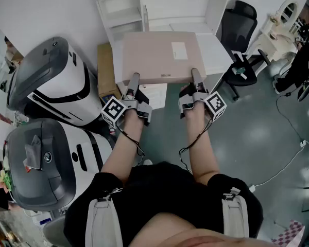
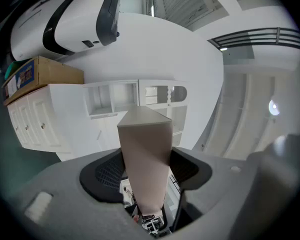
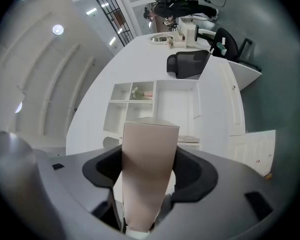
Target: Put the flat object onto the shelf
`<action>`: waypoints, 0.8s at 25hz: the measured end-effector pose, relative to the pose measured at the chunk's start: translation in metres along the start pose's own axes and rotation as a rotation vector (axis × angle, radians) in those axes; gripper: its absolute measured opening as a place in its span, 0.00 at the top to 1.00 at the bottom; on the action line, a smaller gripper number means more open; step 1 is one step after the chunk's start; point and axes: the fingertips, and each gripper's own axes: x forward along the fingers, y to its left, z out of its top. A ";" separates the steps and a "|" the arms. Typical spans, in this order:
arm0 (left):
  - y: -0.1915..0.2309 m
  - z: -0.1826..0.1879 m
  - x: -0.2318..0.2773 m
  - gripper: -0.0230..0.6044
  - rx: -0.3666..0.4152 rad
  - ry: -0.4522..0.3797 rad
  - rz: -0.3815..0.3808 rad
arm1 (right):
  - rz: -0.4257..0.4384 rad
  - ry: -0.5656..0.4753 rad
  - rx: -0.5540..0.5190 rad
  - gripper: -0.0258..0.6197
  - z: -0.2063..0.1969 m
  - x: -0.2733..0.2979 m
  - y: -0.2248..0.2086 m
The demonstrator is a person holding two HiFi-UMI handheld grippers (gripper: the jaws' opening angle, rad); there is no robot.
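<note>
A flat pale pink box (image 1: 159, 55) with a small white label is held level in front of a white shelf unit (image 1: 149, 6). My left gripper (image 1: 132, 81) is shut on the box's near left edge and my right gripper (image 1: 196, 78) is shut on its near right edge. In the left gripper view the box (image 2: 144, 159) stands edge-on between the jaws, with the white shelf compartments (image 2: 112, 98) behind it. The right gripper view has the same box (image 3: 147, 169) clamped between its jaws, pointing at the shelf's open cubbies (image 3: 155, 101).
Two large white-and-grey machines (image 1: 46, 81) (image 1: 41, 163) stand at the left. A cardboard box (image 1: 106, 68) rests on a low cabinet beside the shelf. A black office chair (image 1: 239, 30) stands at the right, with cables on the floor (image 1: 283, 163).
</note>
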 end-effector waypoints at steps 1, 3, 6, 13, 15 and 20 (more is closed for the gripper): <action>0.000 0.001 -0.003 0.50 0.001 0.003 0.004 | 0.002 0.000 -0.006 0.51 -0.001 -0.001 0.001; 0.000 0.005 -0.008 0.50 -0.001 0.008 0.007 | 0.006 0.000 -0.016 0.51 -0.006 -0.003 0.005; -0.002 0.011 -0.016 0.50 -0.006 0.009 0.002 | 0.015 0.000 -0.033 0.51 -0.015 -0.007 0.011; 0.000 0.017 -0.029 0.50 -0.013 0.025 0.001 | 0.013 -0.022 -0.032 0.51 -0.028 -0.020 0.009; 0.004 0.021 -0.032 0.50 -0.021 0.030 0.001 | 0.016 -0.025 -0.038 0.51 -0.034 -0.021 0.010; 0.009 0.031 -0.033 0.50 -0.031 0.045 -0.012 | 0.010 -0.029 -0.064 0.52 -0.041 -0.020 0.006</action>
